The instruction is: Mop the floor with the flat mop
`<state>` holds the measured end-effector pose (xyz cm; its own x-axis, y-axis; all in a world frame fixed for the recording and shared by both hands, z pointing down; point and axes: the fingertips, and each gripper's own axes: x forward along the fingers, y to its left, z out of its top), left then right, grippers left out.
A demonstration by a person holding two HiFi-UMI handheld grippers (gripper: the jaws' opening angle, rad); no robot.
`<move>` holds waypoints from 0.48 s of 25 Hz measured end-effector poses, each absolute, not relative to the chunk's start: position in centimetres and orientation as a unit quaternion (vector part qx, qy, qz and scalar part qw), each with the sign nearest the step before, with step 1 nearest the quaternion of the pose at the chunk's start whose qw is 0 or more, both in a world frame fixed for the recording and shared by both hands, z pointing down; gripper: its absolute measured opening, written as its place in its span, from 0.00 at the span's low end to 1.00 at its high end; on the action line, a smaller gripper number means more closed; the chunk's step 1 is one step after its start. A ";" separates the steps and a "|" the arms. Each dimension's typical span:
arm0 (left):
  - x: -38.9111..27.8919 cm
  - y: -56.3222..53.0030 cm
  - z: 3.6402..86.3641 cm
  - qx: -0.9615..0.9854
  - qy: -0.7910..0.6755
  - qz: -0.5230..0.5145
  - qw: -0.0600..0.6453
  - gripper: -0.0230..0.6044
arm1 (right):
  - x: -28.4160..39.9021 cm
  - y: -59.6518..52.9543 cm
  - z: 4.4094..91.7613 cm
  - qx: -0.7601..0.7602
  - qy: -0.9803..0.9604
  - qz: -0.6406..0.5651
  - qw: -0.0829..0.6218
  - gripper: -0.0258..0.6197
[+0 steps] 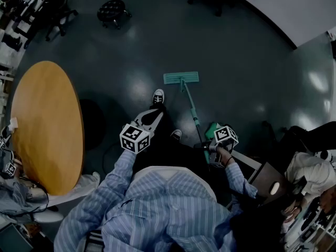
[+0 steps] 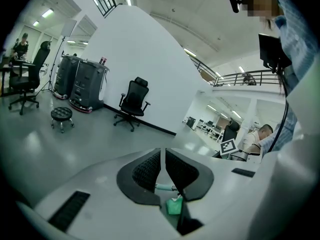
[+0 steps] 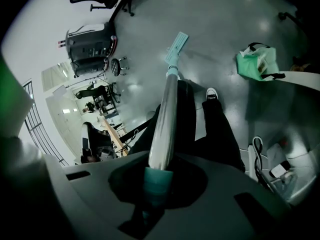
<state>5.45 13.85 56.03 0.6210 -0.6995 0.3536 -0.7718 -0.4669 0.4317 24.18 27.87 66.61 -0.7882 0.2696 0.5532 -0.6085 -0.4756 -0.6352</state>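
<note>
Dark grey floor (image 1: 131, 62) lies all around. On it, the flat mop (image 1: 181, 77) rests at 12 o'clock from the shoes. The right gripper (image 3: 160, 178) pinches its pole. At 9 o'clock from it, the left gripper (image 2: 163, 166) is pressed together, holding nothing.

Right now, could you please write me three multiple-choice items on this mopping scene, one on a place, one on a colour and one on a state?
1. Where is the mop head?
A flat on the floor ahead of the shoe
B lifted into the air
C behind the person

2. What colour is the mop head?
A red
B yellow
C teal

3. How is the right hand-held gripper?
A open and empty
B shut on the mop handle
C out of view

Answers:
1 A, it lies on the grey floor beyond the shoe.
2 C, the head view shows it teal.
3 B, the right gripper view shows the jaws closed round the mop handle.
</note>
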 end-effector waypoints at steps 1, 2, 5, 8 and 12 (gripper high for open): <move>5.5 13.6 56.1 0.854 -0.430 0.065 0.286 0.09 | 24.2 27.7 66.6 0.193 -0.440 0.836 0.266 0.10; 5.5 13.2 56.1 0.854 -0.429 0.066 0.287 0.09 | 24.2 27.4 66.6 0.193 -0.441 0.834 0.269 0.10; 5.5 12.2 56.1 0.853 -0.427 0.067 0.292 0.09 | 23.9 26.4 66.3 0.194 -0.441 0.832 0.273 0.10; 5.2 11.4 56.1 0.853 -0.424 0.069 0.297 0.09 | 23.0 25.4 66.0 0.196 -0.440 0.834 0.270 0.10; 4.3 9.4 55.9 0.852 -0.421 0.074 0.302 0.09 | 21.7 23.0 65.6 0.196 -0.441 0.833 0.272 0.10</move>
<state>4.30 9.41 55.89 0.6349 -0.6727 0.3799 -0.7618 -0.4632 0.4530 21.72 23.00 65.57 -0.7756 0.2793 0.5661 -0.6251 -0.4643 -0.6274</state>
